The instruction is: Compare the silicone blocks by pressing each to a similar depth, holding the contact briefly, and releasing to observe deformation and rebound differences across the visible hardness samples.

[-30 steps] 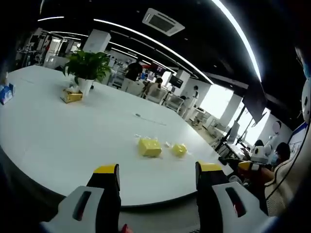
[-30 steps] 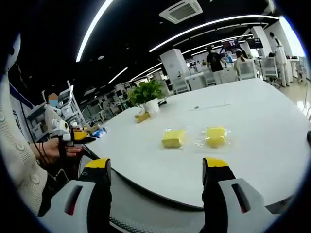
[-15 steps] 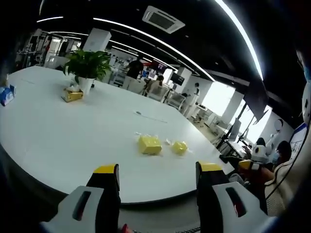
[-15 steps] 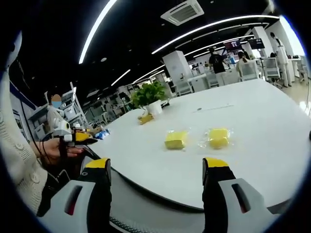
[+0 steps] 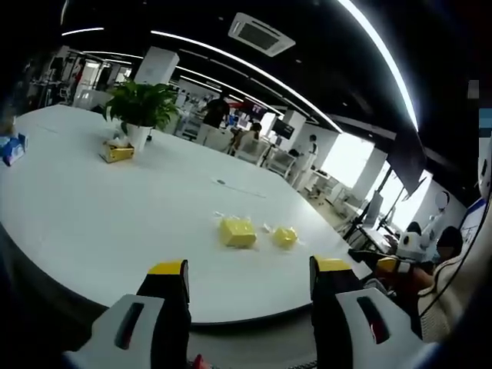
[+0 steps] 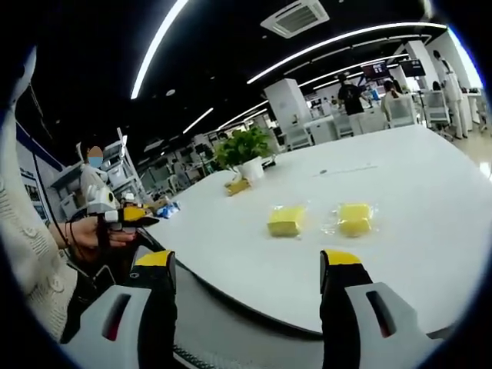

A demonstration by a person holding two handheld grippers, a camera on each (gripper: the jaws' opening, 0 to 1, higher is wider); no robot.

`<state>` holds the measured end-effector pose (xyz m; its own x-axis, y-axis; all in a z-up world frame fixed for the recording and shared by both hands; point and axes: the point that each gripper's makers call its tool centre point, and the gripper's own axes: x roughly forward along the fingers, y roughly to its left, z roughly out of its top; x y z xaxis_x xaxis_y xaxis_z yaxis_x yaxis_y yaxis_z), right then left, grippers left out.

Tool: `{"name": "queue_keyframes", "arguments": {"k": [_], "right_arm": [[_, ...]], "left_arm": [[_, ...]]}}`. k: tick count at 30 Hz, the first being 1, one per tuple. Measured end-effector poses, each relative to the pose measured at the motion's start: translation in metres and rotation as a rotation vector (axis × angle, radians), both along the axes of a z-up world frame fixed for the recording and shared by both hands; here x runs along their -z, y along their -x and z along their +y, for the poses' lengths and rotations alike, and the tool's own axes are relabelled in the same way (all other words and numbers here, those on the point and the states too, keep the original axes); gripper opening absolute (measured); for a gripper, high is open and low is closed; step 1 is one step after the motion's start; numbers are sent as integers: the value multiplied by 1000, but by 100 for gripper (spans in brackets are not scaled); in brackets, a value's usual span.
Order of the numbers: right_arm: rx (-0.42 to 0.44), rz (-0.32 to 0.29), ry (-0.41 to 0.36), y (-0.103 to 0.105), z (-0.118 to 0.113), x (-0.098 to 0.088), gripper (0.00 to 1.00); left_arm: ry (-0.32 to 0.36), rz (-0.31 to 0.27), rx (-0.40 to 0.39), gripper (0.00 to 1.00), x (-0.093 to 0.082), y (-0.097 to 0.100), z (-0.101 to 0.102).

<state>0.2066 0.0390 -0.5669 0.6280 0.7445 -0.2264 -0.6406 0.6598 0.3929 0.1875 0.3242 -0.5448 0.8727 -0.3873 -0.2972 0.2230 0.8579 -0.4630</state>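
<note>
Two yellow silicone blocks lie on a big white round table (image 5: 92,200). In the left gripper view the larger block (image 5: 237,232) sits left of the smaller one (image 5: 285,237). My left gripper (image 5: 250,269) is open, well short of them, off the table's near edge. In the right gripper view one block (image 6: 285,221) lies left of the other block (image 6: 354,219), both on thin clear film. My right gripper (image 6: 254,263) is open and empty, back from the table (image 6: 415,177). The left gripper (image 6: 127,215) shows at the left there, held in a hand (image 6: 96,233).
A potted plant (image 5: 141,108) and a yellow box (image 5: 115,151) stand at the table's far side, a blue packet (image 5: 11,148) at far left. Desks, chairs and several people fill the office behind. A person in a cream sleeve (image 6: 27,254) is at my left.
Both views have drifted slightly; the blocks sit a touch further right in the right gripper view. The blocks and jaws are unchanged.
</note>
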Motion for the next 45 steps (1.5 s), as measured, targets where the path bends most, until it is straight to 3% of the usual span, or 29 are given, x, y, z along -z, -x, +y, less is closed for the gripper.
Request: {"name": "queue_keyframes", "arguments": {"k": [45], "right_arm": [[3,13,62,-6,-1,3,72]], "left_arm": [[32,-9,14,64,4,-6,5]]}}
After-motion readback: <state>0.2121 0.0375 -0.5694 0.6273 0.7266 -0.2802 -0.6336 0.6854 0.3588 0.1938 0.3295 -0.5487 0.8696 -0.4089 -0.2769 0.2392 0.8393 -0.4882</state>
